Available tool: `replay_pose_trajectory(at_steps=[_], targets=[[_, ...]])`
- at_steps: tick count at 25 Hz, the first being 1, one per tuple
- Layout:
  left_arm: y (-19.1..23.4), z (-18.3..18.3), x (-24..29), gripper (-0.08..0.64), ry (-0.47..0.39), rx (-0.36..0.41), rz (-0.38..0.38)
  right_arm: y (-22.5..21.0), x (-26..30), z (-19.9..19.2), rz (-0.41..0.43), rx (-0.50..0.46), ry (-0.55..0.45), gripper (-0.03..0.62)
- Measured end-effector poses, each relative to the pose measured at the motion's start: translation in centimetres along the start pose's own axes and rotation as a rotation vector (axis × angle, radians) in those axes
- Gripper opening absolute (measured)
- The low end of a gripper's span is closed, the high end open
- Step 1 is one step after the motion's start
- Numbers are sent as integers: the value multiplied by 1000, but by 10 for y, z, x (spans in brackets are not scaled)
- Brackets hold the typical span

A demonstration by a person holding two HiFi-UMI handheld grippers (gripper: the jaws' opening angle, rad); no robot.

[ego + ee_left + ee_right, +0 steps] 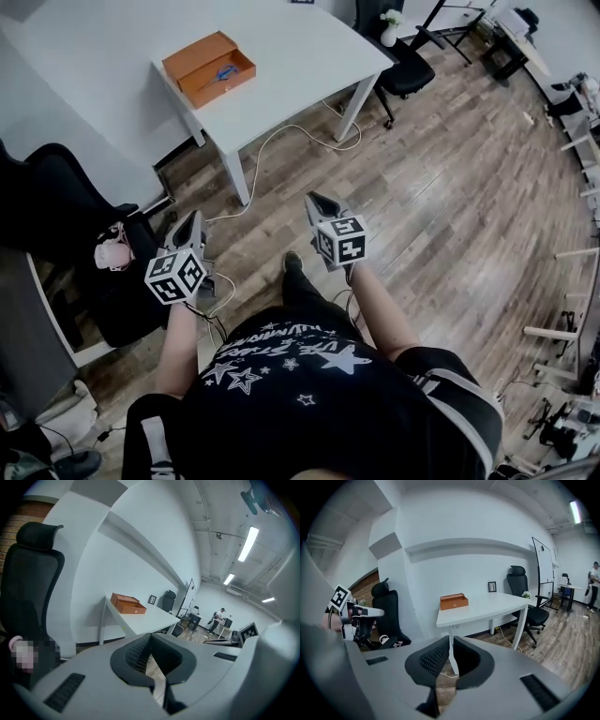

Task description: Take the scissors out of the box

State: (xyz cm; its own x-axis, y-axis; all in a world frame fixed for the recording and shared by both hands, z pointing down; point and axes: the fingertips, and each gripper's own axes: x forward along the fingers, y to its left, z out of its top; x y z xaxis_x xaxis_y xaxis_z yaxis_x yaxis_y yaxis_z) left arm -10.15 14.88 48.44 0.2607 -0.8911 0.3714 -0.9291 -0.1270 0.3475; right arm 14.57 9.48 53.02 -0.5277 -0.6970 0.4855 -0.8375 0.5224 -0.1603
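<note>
Out on the white table [300,42], toward its left end, the orange box [208,67] is seen with its lid open, and the scissors [223,73], blue at the handles, are seen lying inside it. Both grippers are held well apart from that box, low over the wooden floor [450,187] and just ahead of the person's torso, short of the table's near edge.

The left gripper [194,221] is aimed up the picture toward the table. In the left gripper view its jaws are closed tip to tip, with nothing caught between them, and the box is framed above and a little left of the tips, far off on the tabletop.

The right gripper [317,202] is carried level with the left and a little apart from it. Its jaws are likewise pressed together and empty. In the right gripper view the box sits almost directly above the closed tips, again at a distance, and one table leg is lined up just behind them.

The scissors themselves are shown only in the head view. From both gripper views they are hidden by the box wall.

A black office chair [56,187] is seen at the left, and a white cable [281,131] trails across the floor under the table.
</note>
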Motion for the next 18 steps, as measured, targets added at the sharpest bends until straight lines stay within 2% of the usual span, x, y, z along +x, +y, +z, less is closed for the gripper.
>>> replay_pose_trajectory(at_steps=[6, 11, 18], targets=[[-22, 37, 71, 18, -11, -17, 30, -60, 48, 51, 67, -8, -1, 57], [-28, 53, 114, 18, -27, -22, 66, -94, 77, 71, 139, -3, -6, 57], [-36, 76, 149, 18, -78, -30, 122, -128, 103, 96, 199, -70, 2, 57]])
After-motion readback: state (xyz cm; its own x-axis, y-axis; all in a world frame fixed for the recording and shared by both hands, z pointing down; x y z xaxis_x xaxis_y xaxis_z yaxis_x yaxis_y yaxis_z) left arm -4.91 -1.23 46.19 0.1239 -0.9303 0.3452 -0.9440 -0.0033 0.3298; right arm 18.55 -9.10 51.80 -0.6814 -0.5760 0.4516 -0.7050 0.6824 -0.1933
